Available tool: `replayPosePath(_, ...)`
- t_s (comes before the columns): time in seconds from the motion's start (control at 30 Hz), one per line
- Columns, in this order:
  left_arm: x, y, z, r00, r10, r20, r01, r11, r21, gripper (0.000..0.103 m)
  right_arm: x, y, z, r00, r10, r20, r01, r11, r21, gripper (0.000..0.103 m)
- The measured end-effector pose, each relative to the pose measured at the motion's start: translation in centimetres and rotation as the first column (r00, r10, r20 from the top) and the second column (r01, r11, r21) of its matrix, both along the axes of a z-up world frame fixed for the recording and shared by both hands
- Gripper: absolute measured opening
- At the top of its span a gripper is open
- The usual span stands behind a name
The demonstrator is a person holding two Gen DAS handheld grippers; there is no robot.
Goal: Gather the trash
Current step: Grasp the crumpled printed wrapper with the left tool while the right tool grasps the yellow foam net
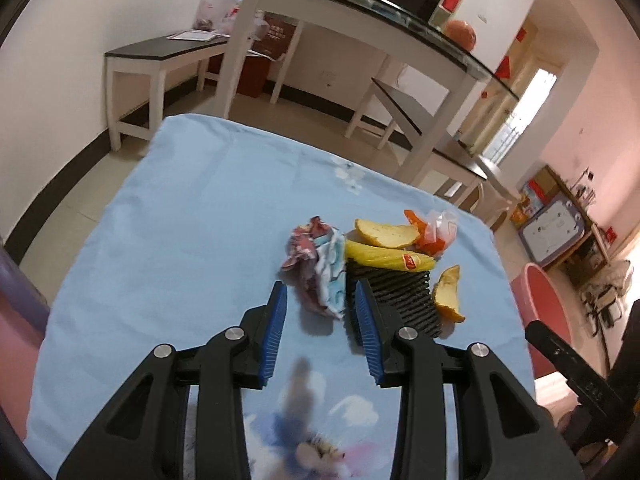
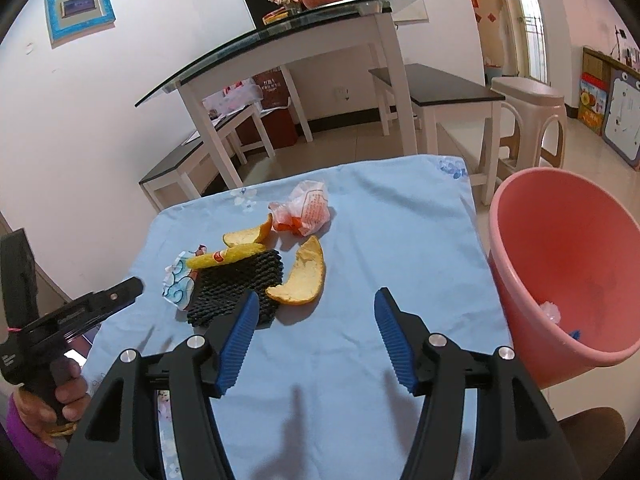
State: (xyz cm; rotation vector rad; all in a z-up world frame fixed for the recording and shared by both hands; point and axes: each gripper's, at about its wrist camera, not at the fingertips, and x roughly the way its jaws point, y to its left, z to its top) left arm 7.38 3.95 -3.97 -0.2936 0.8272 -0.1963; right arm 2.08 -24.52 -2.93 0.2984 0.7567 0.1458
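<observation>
The left gripper [image 1: 320, 300] hangs over the blue cloth [image 1: 180, 220] with its jaws apart and nothing between them; the crumpled wrapper [image 1: 320, 264] lies just past its fingertips, and the black mesh [image 1: 400, 296] sits beside its right finger. The right gripper [image 2: 316, 308] has its jaws wide and opening, empty, with bare cloth between them. Just ahead of its left finger lie the mesh and an orange peel [image 2: 302, 276]. Beyond are a yellow wrapper [image 2: 228, 258], a second peel [image 2: 248, 234] and a plastic bag [image 2: 306, 210]. The pink bin [image 2: 560, 264] stands beside the table's right edge.
</observation>
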Motion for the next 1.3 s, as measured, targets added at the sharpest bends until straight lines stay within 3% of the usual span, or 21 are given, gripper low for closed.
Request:
replayPosePath(0.17,2.1,-1.4,-1.8,0.998,0.01,-0.056,-0.007,0.998,0.055,0.036,0.8,0.2,-0.5,1.0,0.019,-0.002,-0.019,1.0,0.015,0.06)
replayPosePath(0.33,3.0,-1.9,-2.8,0.997,0.022,-0.072,-0.018,0.998,0.06,0.035,2.1,1.4,-1.0,0.998,0.059,-0.019,-0.059,0.997,0.046,0.06)
replayPosePath(0.4,3.1,-2.0,-3.0,0.998,0.014,-0.067,-0.01,0.998,0.058,0.015,2.8,2.0,-1.1,0.997,0.08,-0.023,-0.078,0.996,0.048,0.06)
replayPosePath(0.47,2.9,-2.0,-2.9,0.998,0.009,-0.062,-0.006,0.998,0.058,0.005,3.6,2.5,-1.3,0.996,0.09,-0.028,-0.089,0.995,0.036,0.06)
replayPosePath(0.63,1.9,-1.2,-1.9,1.0,0.015,-0.017,-0.014,0.998,0.059,0.002,5.9,3.0,-1.3,0.994,0.102,-0.03,-0.101,0.995,0.021,0.06)
replayPosePath(0.73,1.3,-0.7,-1.4,1.0,0.021,-0.006,-0.021,0.998,0.055,0.002,6.8,4.7,-0.5,0.983,0.182,-0.01,-0.181,0.982,0.054,0.06)
replayPosePath(0.83,0.8,-0.1,-1.1,1.0,0.027,-0.003,-0.027,0.999,0.042,0.002,7.5,7.4,-0.1,0.964,0.267,-0.004,-0.267,0.964,0.015,0.061)
replayPosePath(0.93,0.3,0.4,-1.1,1.0,0.028,-0.01,-0.028,0.999,0.029,0.002,8.3,9.9,0.4,0.925,0.379,0.003,-0.378,0.925,-0.037,0.068)
replayPosePath(1.07,-0.2,1.3,-1.1,0.999,0.034,-0.013,-0.034,0.999,0.011,0.002,9.1,12.9,0.6,0.87,0.493,0.001,-0.473,0.836,-0.28,0.07)
replayPosePath(1.2,-0.5,1.8,-1.1,0.999,0.04,-0.01,-0.04,0.999,-0.004,0.002,9.8,14.6,-0.6,0.826,0.561,-0.055,-0.531,0.741,-0.41,0.07)
replayPosePath(1.3,-0.7,2.0,-1.2,0.999,0.042,-0.009,-0.042,0.999,-0.013,0.002,10.4,14.9,-1.4,0.821,0.565,-0.079,-0.538,0.721,-0.436,0.05)
